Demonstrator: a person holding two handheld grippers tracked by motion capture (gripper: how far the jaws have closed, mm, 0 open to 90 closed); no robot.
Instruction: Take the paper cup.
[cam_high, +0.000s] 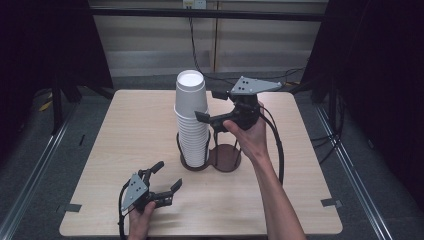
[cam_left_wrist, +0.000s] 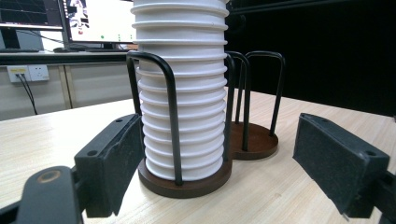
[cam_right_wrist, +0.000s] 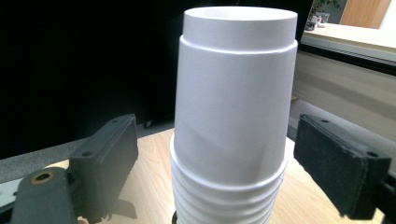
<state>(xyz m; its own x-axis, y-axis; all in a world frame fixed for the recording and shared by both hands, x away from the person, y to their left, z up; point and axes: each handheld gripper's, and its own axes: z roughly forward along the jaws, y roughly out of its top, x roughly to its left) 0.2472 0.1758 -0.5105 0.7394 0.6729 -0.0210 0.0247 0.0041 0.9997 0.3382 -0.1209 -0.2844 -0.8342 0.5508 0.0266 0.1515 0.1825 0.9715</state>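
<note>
1. The cup stack (cam_high: 192, 120) stands in the left bay of the wire rack (cam_high: 225, 159), mid-surface (cam_high: 125, 135).
2. The right claw (cam_high: 206, 105) is open, jaws flanking the top cup (cam_right_wrist: 236, 93).
3. Risk: an off-centre squeeze may crush the cup or lift several.
4. The left claw (cam_high: 167, 176) is open, near the rack base; unbraced, the rack may tip.
</note>
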